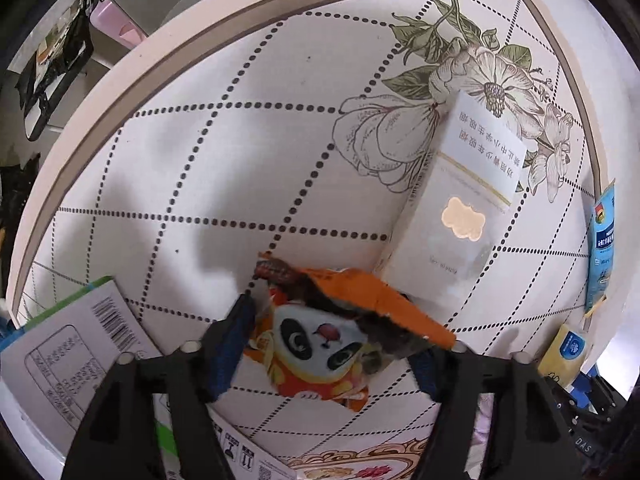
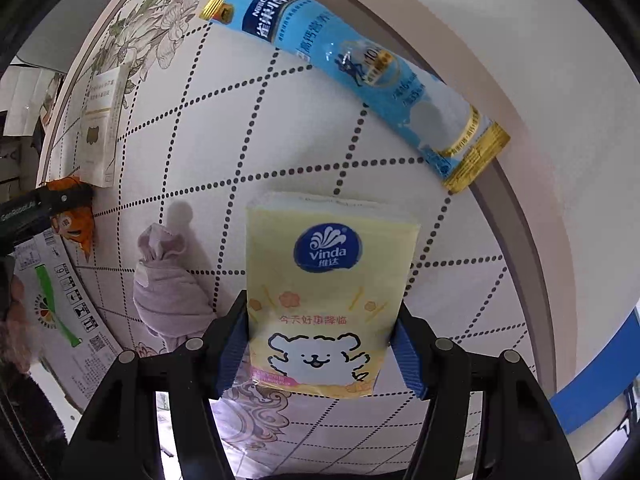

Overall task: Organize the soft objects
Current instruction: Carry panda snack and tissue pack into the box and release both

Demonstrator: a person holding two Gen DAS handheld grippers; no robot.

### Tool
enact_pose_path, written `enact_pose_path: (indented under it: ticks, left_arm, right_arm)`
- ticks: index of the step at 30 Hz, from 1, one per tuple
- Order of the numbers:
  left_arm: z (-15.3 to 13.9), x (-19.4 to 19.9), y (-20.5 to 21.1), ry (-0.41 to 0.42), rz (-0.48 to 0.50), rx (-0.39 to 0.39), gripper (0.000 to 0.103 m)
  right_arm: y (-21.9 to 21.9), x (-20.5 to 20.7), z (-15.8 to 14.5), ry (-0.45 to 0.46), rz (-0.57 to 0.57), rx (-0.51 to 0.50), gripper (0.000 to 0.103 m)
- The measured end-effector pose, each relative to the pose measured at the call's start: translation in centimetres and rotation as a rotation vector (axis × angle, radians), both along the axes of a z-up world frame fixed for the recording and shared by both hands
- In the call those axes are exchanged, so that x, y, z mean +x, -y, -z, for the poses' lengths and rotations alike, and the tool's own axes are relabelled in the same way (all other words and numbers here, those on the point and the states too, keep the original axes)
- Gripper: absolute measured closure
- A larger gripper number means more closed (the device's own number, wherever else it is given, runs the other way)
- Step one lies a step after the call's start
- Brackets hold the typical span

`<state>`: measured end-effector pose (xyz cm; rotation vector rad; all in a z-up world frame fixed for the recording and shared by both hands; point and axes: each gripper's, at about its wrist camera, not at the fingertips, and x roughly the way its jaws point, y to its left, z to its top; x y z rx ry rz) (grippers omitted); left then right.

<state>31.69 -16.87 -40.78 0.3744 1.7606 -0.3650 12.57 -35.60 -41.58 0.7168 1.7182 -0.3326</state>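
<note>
Fingers: right gripper [image 2: 320,354] clenched on soft tissue pack [image 2: 326,292]; left gripper [image 1: 332,344] straddles crinkly snack bag [image 1: 332,332], contact unclear.

"Vinda" on the yellow tissue pack [image 2: 324,292]; "Nestle" on the blue sachet [image 2: 352,68].

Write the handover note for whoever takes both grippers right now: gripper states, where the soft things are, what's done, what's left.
Left gripper: jaws straddle the orange panda snack bag; the near pad touches it, the far pad is hidden under the bag's flap, so a grip is unconfirmed.
Right gripper: shut on the yellow tissue pack, held above the patterned table.
Lying loose on the table: lilac sock, blue milk-powder sachet at the rim, white carton beside the snack bag.
Done: nothing visibly grouped yet.
Left: probably place the tissue pack, secure the snack bag, then gather sock and sachet.
</note>
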Motion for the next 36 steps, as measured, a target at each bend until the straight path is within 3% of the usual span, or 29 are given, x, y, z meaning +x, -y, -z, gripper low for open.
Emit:
enact_pose_path:
  ticks: [1,2,5,9,14,18,20,23,28,32,36]
  left_arm:
    - [-0.1,-0.3,0.0,0.015,0.009,0.004,0.053]
    - [-0.3,-0.7,0.0,0.026,0.019,0.007,0.057]
    - [0.3,-2.4,1.0,0.009,0.006,-0.008,0.058]
    - [-1.3,-4.3,0.5,0.042,-0.021,-0.023,0.059]
    - [-5.6,-6.5,0.1,0.062,-0.077,-0.123,0.059]
    - [-11.1,-9.1,-1.3,0.123,-0.11,-0.207,0.059]
    - [-14.1,-7.6,-2.5,0.159,-0.121,-0.225,0.059]
    - [-19.6,-7.4,-5.7,0.216,-0.157,-0.258,0.059]
    - [-23.9,-8.1,-12.1,0.282,-0.251,-0.27,0.059]
    - [-24.9,-8.4,-17.3,0.314,-0.342,-0.248,0.059]
    - [-24.9,-8.3,-23.9,0.33,-0.431,-0.21,0.059]
  right_arm:
    - [0.1,0.0,-0.1,0.004,0.001,-0.004,0.037]
    - [0.1,0.1,-0.3,0.008,-0.001,-0.007,0.037]
    - [-0.1,0.2,-0.3,0.012,-0.006,-0.013,0.037]
    - [0.3,0.1,-1.2,0.032,0.003,-0.006,0.037]
    - [0.0,0.4,-3.8,0.088,-0.026,0.009,0.037]
    - [-1.4,1.7,-7.5,0.159,-0.093,0.019,0.037]
    - [-2.7,2.7,-9.8,0.201,-0.143,0.029,0.037]
    - [-5.9,4.2,-13.6,0.27,-0.236,0.04,0.037]
    - [-12.6,6.5,-18.9,0.356,-0.404,0.067,0.037]
    - [-18.4,7.7,-21.1,0.387,-0.507,0.073,0.037]
    - [-23.9,8.7,-21.4,0.382,-0.574,0.088,0.037]
